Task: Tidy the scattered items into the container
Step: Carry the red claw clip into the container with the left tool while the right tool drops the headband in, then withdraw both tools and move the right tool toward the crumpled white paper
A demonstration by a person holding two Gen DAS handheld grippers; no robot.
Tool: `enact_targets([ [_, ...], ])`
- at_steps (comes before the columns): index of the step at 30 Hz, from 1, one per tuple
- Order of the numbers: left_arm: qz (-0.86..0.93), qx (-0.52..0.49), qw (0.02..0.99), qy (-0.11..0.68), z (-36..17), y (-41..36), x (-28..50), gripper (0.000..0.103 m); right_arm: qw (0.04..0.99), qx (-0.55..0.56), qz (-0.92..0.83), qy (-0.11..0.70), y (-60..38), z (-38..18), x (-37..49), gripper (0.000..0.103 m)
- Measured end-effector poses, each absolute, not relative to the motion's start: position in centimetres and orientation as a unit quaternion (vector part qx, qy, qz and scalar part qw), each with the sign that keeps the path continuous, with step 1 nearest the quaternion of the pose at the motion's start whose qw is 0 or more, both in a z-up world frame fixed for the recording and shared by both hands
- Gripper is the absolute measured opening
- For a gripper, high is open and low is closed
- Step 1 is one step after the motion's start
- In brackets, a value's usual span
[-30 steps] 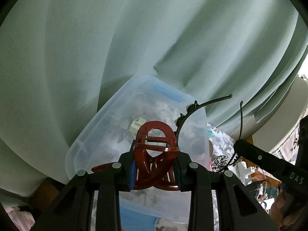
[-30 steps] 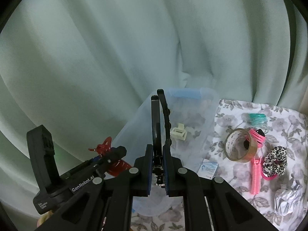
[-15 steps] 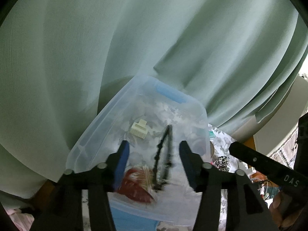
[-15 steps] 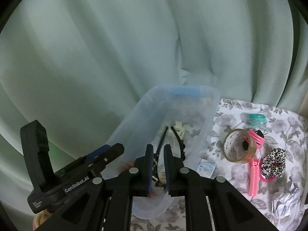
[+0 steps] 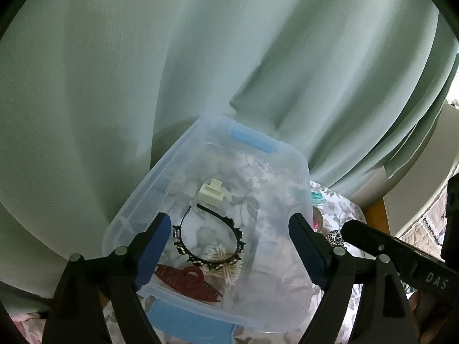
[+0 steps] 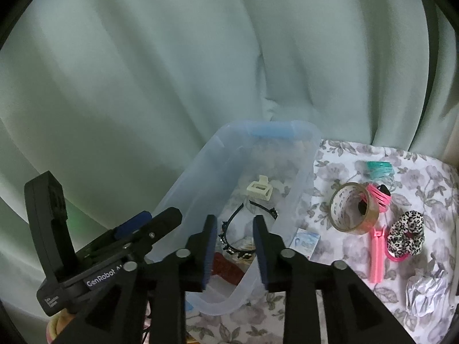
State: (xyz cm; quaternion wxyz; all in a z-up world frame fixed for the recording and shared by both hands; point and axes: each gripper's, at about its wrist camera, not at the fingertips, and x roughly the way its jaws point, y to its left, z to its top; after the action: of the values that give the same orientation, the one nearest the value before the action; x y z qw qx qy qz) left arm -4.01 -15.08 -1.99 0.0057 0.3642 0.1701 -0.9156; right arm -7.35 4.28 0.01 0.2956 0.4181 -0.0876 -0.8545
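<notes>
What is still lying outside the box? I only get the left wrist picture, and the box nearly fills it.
Observer: A roll of tape sits on the flowered cloth, to the right of the clear bin.
Operator: Anything else out there?
Observer: A long pink clip lies beside a leopard scrunchie.
Operator: And the other gripper's jaws?
Observer: The right gripper has just been opening. Nothing is between its pads, and the black headband lies in the bin.

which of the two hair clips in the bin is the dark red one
The dark red hair clip lies at the near end of the bin, beside the cotton swabs; the cream hair clip sits farther back.
</notes>
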Motion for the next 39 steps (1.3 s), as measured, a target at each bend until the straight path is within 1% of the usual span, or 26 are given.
enact_targets([
  [2,-0.916,0.363,0.004,0.168,-1.9,-14.9,-3.9,0.089,0.298,0.415,-0.854,-0.094,4.6,0.0,-7.2,0.040],
  [8,-0.919,0.358,0.001,0.163,-1.5,-14.5,-3.4,0.089,0.288,0.400,-0.863,-0.112,6.1,0.0,-6.6,0.052],
  [16,-0.922,0.357,-0.008,0.152,-1.1,-13.2,-3.2,0.089,0.268,0.384,-0.874,-0.129,8.7,0.0,-5.8,0.053],
  [20,-0.922,0.358,-0.018,0.144,-0.8,-12.1,-3.2,0.089,0.255,0.381,-0.874,-0.157,11.0,-0.3,-5.6,0.053],
  [31,-0.922,0.368,-0.050,0.106,-0.5,-7.3,-3.6,0.089,0.216,0.365,-0.882,-0.204,17.9,-0.9,-4.2,0.053],
  [39,-0.921,0.375,-0.079,0.076,-0.6,-3.1,-4.1,0.089,0.163,0.354,-0.899,-0.200,23.2,-1.4,-3.1,0.053],
])
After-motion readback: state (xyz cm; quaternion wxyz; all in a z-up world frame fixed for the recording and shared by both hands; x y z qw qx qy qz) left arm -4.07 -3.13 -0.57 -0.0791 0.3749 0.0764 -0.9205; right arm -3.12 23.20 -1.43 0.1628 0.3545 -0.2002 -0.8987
